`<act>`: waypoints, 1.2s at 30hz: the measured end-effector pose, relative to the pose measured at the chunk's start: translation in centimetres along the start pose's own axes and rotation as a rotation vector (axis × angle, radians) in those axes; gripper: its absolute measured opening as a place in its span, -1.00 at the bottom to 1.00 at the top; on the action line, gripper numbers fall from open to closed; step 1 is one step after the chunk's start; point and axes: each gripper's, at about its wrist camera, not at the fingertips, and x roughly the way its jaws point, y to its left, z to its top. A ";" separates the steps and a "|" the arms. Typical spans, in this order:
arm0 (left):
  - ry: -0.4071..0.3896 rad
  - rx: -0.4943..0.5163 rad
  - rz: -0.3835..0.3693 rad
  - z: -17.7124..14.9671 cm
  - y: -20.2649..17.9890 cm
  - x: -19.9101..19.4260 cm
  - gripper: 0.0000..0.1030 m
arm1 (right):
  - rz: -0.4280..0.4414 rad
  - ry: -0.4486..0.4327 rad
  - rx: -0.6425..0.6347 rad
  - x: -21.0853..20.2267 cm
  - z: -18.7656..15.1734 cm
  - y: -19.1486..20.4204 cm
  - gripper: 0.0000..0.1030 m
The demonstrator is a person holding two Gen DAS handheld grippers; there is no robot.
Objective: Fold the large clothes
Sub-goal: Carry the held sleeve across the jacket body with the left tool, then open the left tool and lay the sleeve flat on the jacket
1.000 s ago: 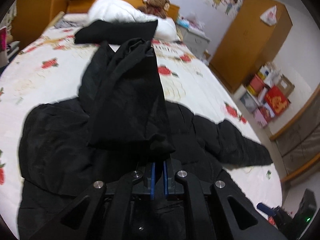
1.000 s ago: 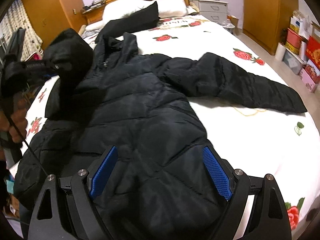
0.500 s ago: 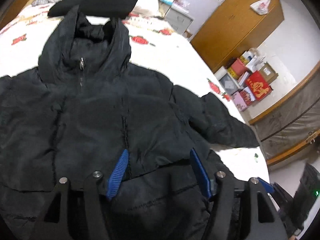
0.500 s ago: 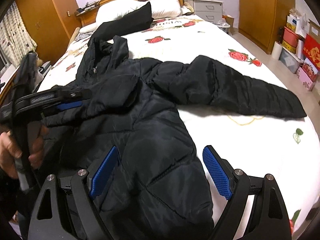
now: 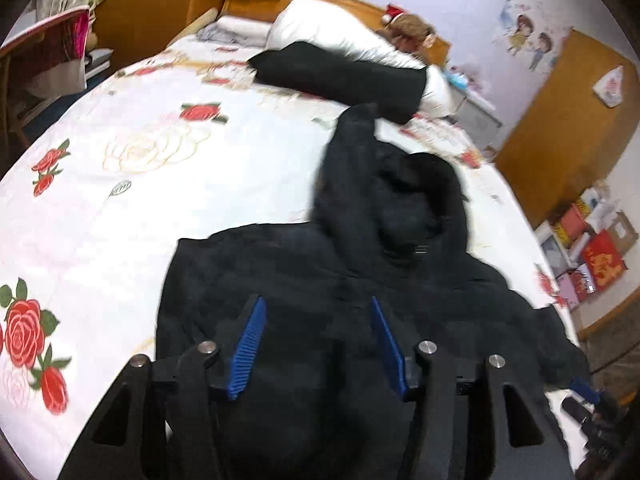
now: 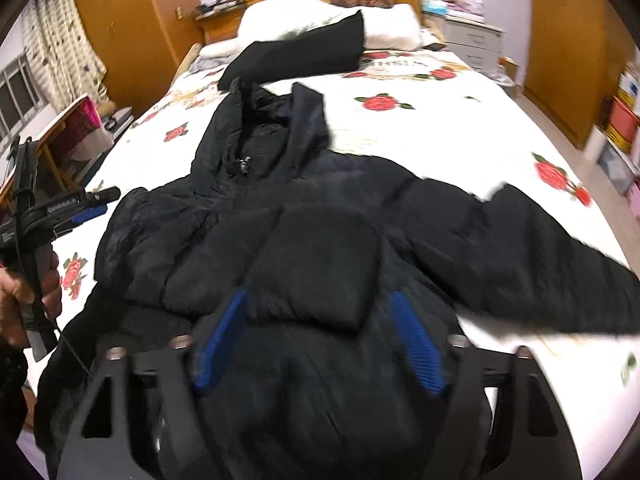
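On the bed [image 6: 460, 128], spread over the rose-printed sheet, lies the black padded jacket [image 6: 320, 240], hood toward the pillows. One sleeve is already folded across the chest, its cuff [image 6: 320, 264] resting mid-body; the other sleeve [image 6: 540, 264] lies stretched out to the side. The right tongs [image 6: 316, 340] hover over the lower front with nothing held; their jaws have just been narrowing, though a clear gap remains and only the jacket's surface lies beneath. The left tongs [image 5: 320, 344] hang partly open and empty above the jacket's near shoulder, their jaws also just closing a little. The outstretched sleeve likely comes next: pinch it near the cuff, catching both layers of the slippery quilting, and carry it low and flat across the body so the first fold stays undisturbed.
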 end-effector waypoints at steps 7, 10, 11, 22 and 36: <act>0.085 0.035 0.058 -3.0 1.4 6.2 -0.04 | -0.072 0.167 -0.011 9.5 0.3 -0.5 0.03; 0.062 0.069 0.074 -3.7 0.9 6.3 -0.03 | -0.027 0.159 0.033 10.7 -1.4 -1.9 0.01; 0.062 0.072 0.076 -3.9 0.9 6.3 -0.03 | -0.034 0.157 0.030 10.7 -1.5 -1.8 0.01; 0.027 0.061 0.053 -3.7 1.0 0.7 -0.04 | -0.058 0.124 0.037 5.4 -1.7 -2.4 0.01; 0.021 0.069 0.029 -7.6 -1.9 -7.0 -0.07 | -0.015 0.074 0.084 -3.0 -4.4 -3.2 0.04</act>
